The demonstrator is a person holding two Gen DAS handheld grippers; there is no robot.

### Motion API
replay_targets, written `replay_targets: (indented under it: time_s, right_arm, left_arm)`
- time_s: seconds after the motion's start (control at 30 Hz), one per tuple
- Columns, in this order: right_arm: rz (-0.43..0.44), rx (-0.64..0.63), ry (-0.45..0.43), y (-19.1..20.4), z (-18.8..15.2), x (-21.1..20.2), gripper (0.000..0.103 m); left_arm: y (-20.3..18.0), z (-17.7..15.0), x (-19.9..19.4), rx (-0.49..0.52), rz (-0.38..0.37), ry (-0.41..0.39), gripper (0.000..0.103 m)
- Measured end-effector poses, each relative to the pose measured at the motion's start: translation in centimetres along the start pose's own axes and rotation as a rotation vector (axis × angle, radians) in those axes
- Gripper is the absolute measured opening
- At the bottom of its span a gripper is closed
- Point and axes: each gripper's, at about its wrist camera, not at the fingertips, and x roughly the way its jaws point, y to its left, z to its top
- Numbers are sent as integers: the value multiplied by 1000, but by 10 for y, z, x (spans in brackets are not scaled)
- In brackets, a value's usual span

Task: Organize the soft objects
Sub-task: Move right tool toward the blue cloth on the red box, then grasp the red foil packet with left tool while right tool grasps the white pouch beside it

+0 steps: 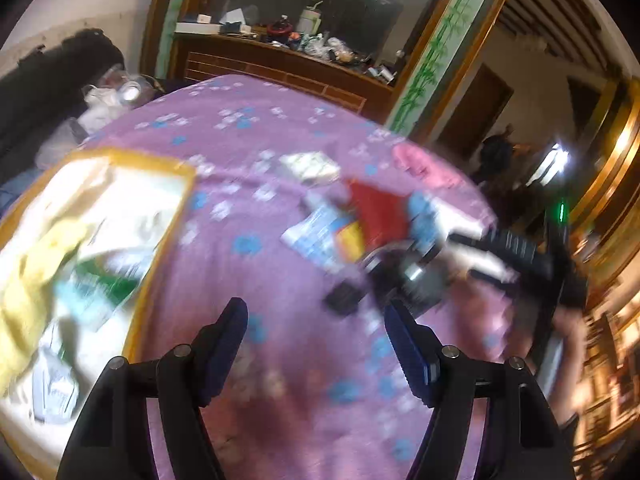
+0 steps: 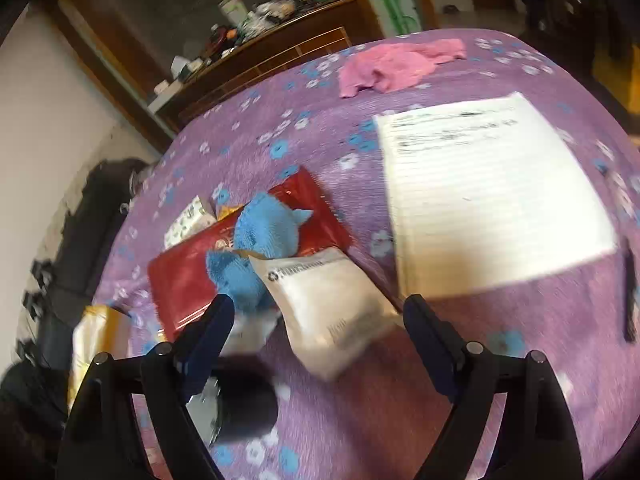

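A blue fluffy cloth lies on a red packet on the purple flowered bedspread. A beige pouch lies partly over the cloth. A pink cloth lies at the far edge. My right gripper is open, just above the beige pouch. My left gripper is open and empty over bare bedspread. In the left wrist view an orange-rimmed box at left holds a yellow cloth and packets. The red packet, blue cloth and pink cloth show blurred.
A white sheet of paper lies right of the pile. A small white patterned packet sits beyond the red one. A dark round object lies near the right gripper's left finger. A cluttered wooden headboard shelf stands behind the bed.
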Motion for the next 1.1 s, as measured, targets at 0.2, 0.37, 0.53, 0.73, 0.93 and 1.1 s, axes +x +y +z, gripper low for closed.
replay_targets:
  time_s: [0.2, 0.37, 0.53, 0.73, 0.93, 1.1]
  right_arm:
    - [-26, -36, 27, -2, -2, 3, 86]
    - [-146, -140, 29, 11, -8, 16, 80]
    - [-185, -164, 45, 16, -10, 18, 49]
    - [-180, -162, 30, 17, -8, 14, 31]
    - [-161, -122, -5, 12, -4, 0, 12]
    - [-130, -79, -12, 5, -1, -4, 8]
  left_arm:
    - [-24, 55, 44, 27, -32, 112, 74]
    - [-30, 86, 101, 18, -21, 204, 74]
    - [-37, 96, 142, 37, 3, 266, 74]
    - [-42, 106, 180, -12, -2, 321, 69]
    - [-51, 109, 177, -29, -59, 299, 23]
    - [-42, 113, 148, -49, -105, 240, 16]
